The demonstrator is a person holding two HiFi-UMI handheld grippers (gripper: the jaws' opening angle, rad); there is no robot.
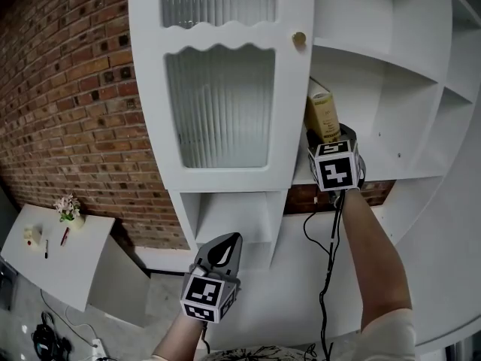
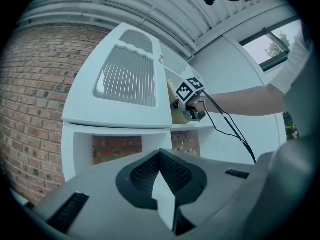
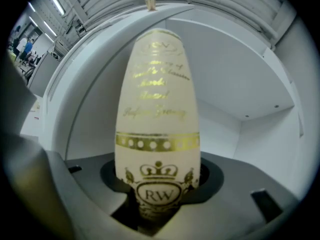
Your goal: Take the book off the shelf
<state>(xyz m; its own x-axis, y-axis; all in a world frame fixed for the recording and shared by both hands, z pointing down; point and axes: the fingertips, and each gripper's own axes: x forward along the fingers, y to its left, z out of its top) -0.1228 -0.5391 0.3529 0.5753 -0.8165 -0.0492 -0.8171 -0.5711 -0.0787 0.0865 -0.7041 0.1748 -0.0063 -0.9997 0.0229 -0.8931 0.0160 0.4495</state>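
A cream book [image 1: 323, 119] with gold lettering stands upright on the white shelf [image 1: 391, 173], just right of the cabinet door. In the right gripper view its spine [image 3: 157, 134] fills the middle. My right gripper [image 1: 328, 138] reaches into that shelf and is shut on the lower spine, one jaw on each side [image 3: 157, 204]. My left gripper [image 1: 225, 248] hangs lower, in front of the open compartment under the door. Its jaws are shut [image 2: 162, 184] with nothing held. The left gripper view shows the right gripper at the book [image 2: 176, 115] from below.
A white cabinet door [image 1: 218, 104] with ribbed glass and a small knob [image 1: 299, 39] stands close on the book's left. More white shelf compartments [image 1: 421, 59] lie to the right. A black cable [image 1: 331, 247] hangs from the right gripper. Brick wall [image 1: 68, 89] and a white table [image 1: 75, 269] are at left.
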